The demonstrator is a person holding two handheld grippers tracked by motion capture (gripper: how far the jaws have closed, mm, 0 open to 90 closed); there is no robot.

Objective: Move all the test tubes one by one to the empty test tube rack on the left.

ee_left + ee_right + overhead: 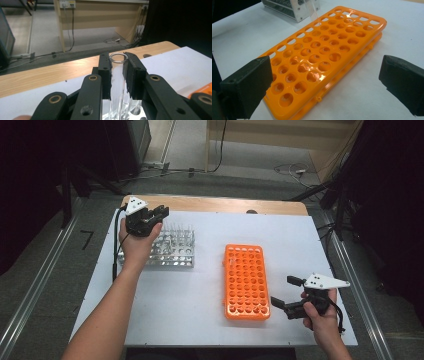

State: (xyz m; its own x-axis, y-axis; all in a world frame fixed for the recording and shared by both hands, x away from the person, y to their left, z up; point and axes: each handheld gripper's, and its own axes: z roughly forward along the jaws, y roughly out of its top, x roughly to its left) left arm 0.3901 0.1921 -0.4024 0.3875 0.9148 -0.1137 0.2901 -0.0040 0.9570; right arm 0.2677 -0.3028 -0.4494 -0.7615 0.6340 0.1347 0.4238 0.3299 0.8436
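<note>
My left gripper [159, 214] hovers over the far left part of a metal tube rack [172, 249] that holds several clear tubes. In the left gripper view its jaws [117, 65] are shut on a clear glass test tube [116, 83], which stands upright with its open rim level with the fingertips and its lower end down by the metal rack [136, 113]. An orange rack [244, 280] with many round holes lies at the table's middle. My right gripper [284, 291] rests open just right of its near end. In the right gripper view the orange rack [324, 50] lies ahead of the wide-apart jaws [324, 85], and one clear tube [311, 11] stands at its far corner.
A white sheet [200, 320] covers the table, with a bare wooden strip [215, 204] along the far edge. Cables lie on the floor beyond. The metal rack [287, 7] sits behind the orange one in the right gripper view.
</note>
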